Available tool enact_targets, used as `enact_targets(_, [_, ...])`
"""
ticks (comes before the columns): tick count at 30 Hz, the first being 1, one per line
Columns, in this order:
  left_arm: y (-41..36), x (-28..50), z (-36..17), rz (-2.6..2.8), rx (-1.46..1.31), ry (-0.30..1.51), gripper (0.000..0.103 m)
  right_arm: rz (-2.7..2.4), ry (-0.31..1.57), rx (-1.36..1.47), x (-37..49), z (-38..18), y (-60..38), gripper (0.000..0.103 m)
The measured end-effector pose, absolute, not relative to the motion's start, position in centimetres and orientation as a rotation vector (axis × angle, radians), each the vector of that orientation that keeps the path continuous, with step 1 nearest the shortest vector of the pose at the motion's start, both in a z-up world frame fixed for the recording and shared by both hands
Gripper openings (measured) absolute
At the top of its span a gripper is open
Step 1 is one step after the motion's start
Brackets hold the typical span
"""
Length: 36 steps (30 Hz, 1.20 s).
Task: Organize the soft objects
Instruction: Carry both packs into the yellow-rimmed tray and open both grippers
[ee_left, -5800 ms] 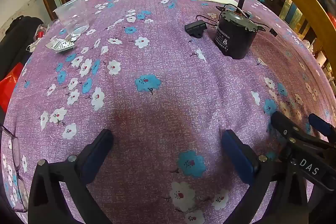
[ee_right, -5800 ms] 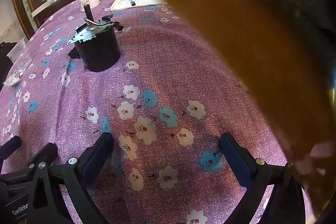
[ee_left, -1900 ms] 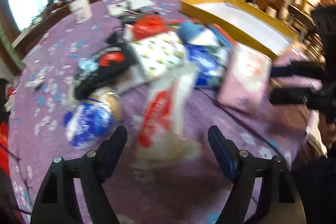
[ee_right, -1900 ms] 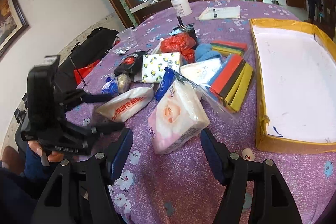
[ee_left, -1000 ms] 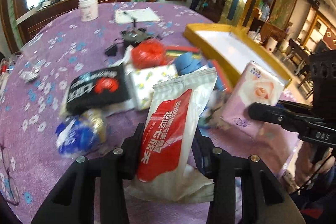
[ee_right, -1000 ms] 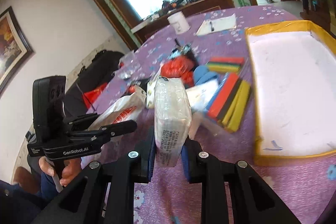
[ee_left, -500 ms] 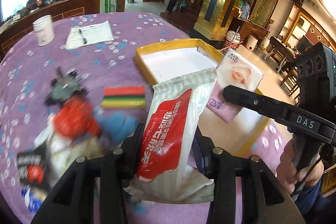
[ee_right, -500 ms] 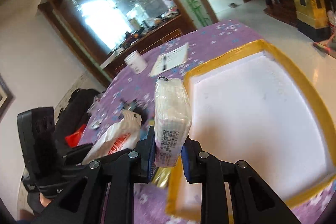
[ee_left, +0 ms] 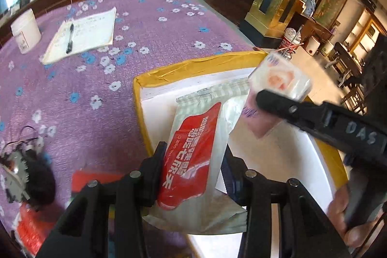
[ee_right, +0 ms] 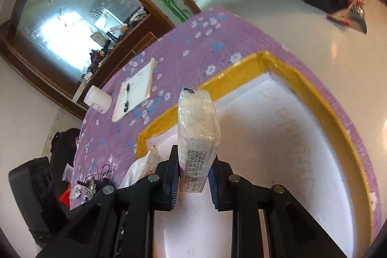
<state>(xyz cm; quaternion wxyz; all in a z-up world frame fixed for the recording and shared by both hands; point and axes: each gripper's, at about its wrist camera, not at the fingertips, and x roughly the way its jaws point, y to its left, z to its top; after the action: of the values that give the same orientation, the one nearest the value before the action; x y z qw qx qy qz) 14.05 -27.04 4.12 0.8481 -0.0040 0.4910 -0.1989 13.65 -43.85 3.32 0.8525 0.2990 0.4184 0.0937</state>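
Left gripper (ee_left: 193, 163) pinches a red-and-white wipes pack (ee_left: 196, 151) above the yellow-rimmed tray (ee_left: 193, 67). At its two o'clock, the right gripper (ee_right: 193, 175) clamps a tissue pack (ee_right: 197, 134) over the same tray.

Tablecloth (ee_left: 150, 113): purple, white and blue flower print. Tray (ee_left: 193, 67): yellow taped rim, white inside. Wet-wipe pack (ee_left: 196, 156) over tray's near corner: white, red panel with white lettering, pale checked band at top. Tissue pack (ee_left: 280, 76) above tray: clear wrap, white with pink-orange print, pink at its lower end; edge on (ee_right: 197, 134) cream, black small print. Grippers (ee_left: 193, 175) (ee_right: 193, 175): black, blue pads. Left of tray: white notepad (ee_left: 84, 33), black pen (ee_left: 70, 38), white jar (ee_left: 25, 30).
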Motion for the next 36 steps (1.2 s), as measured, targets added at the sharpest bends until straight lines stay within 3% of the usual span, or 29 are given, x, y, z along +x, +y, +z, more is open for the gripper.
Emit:
enact_targets(14, [-29.4,13.5,2.8,-0.434,0.094,0.995,0.046,0.163,0.899,0.629,14.1,1.8,-44.4,0.025])
enact_targets(15, [-29.5,13.4,2.8,-0.439,0.099,0.995,0.048,0.156,0.897,0.629,14.0,1.9,-44.5,0.027])
enact_targets(18, [-29.8,13.0,2.8,-0.46,0.097,0.988,0.063,0.121,0.892,0.626,13.9,2.1,-44.8,0.052])
enact_targets(19, [-29.9,12.9,2.9,-0.463,0.099,0.98,0.068,0.114,0.886,0.626,13.8,2.2,-44.9,0.056])
enact_targets(36, [-28.9,11.0,5.2,-0.437,0.078,0.881,0.069,-0.008,0.581,0.396,8.7,9.1,-44.2,0.056])
